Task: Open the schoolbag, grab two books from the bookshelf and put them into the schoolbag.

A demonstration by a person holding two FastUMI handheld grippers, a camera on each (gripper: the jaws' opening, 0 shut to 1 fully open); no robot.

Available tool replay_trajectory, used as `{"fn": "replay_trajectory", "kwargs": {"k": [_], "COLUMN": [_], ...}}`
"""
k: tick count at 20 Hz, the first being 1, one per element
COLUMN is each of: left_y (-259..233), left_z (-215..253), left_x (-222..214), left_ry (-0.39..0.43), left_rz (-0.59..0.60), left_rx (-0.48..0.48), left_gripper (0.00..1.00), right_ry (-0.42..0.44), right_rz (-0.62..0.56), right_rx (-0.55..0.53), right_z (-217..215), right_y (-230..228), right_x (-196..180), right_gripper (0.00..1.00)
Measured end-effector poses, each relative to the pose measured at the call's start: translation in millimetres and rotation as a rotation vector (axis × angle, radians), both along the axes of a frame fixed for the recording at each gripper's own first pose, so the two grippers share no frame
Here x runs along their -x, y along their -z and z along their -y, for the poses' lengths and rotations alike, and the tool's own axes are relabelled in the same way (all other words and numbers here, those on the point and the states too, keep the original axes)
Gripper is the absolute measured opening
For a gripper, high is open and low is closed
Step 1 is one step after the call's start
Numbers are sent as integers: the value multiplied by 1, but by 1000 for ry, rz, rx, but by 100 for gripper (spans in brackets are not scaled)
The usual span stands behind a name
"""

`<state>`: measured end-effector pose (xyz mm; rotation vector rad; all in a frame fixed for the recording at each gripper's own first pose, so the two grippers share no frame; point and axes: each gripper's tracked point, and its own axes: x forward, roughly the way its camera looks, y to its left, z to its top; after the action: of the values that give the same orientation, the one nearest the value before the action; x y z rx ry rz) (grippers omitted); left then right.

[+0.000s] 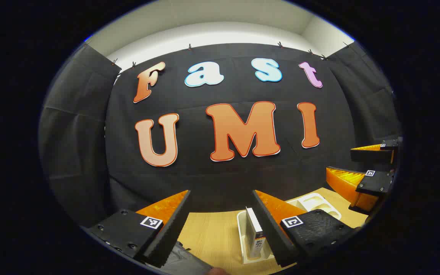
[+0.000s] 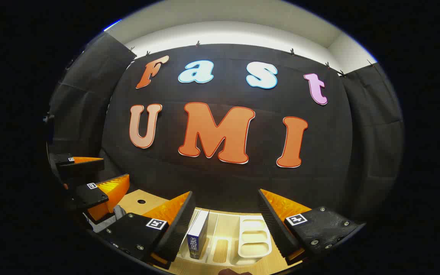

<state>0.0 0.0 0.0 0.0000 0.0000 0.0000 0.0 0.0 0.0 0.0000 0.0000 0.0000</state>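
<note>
In the left gripper view we see the tabletop (image 1: 212, 236) below us, with the bookshelf (image 1: 243, 236) standing on it ahead and a book (image 1: 255, 233) upright inside it, just beside our right finger. The schoolbag (image 1: 183, 259) lies at the near left edge. The right hand-held gripper (image 1: 357, 168) sits off to the right, above the tabletop. In the right gripper view the book (image 2: 198, 235) stands in the bookshelf's (image 2: 254, 238) left compartment, between our fingers, and the left hand-held gripper (image 2: 101, 175) is at far left.

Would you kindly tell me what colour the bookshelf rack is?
Cream-white; the bookshelf rack shows best in the right gripper view.
</note>
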Motion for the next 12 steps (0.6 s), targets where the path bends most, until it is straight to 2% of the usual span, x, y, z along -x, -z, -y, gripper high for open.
{"fn": "replay_trajectory", "kwargs": {"k": [12], "left_y": [-6], "left_z": [21], "left_x": [12], "left_ry": [-62], "left_rz": [14], "left_rx": [-57], "left_gripper": [97], "right_ry": [-49], "right_rz": [-9], "right_rx": [-14], "right_z": [12], "right_y": [15], "right_x": [2], "right_gripper": [97]}}
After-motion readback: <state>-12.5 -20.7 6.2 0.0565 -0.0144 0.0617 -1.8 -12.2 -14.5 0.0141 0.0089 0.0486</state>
